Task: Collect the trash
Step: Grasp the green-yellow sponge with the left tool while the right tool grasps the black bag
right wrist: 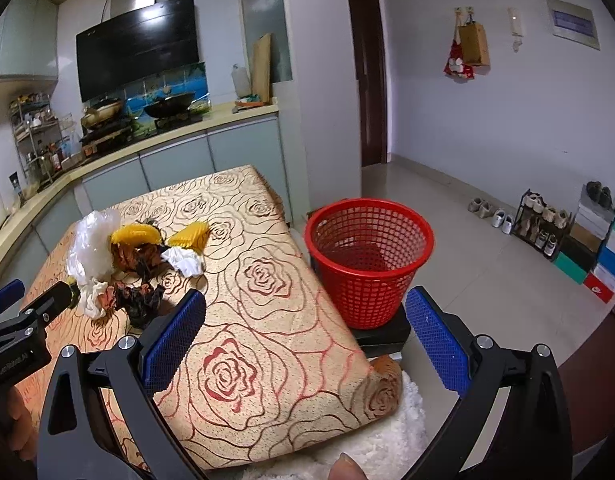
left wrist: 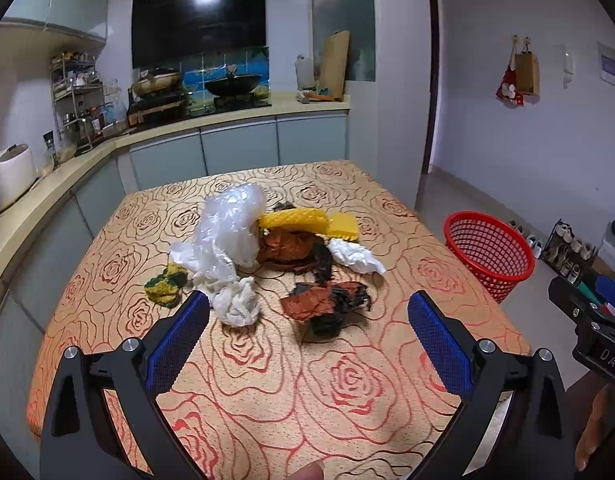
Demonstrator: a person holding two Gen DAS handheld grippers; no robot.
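Observation:
A pile of trash lies mid-table: a clear plastic bag (left wrist: 231, 232), a yellow foam net (left wrist: 295, 220), crumpled white tissue (left wrist: 237, 300), another white tissue (left wrist: 357, 256), brown-black scraps (left wrist: 327, 304) and a yellow-green scrap (left wrist: 165, 282). The pile also shows in the right wrist view (right wrist: 127, 256). A red mesh basket (right wrist: 367, 256) stands on a dark stool right of the table, also in the left wrist view (left wrist: 489, 252). My left gripper (left wrist: 307, 320) is open and empty, just short of the near scraps. My right gripper (right wrist: 305, 316) is open and empty, over the table's right edge near the basket.
The table has a rose-pattern cloth (left wrist: 267, 380). A kitchen counter (left wrist: 227, 120) with stove and pans runs behind and along the left. A white fluffy seat (right wrist: 387, 440) lies below the table corner. Shoes and boxes (right wrist: 567, 240) line the right wall.

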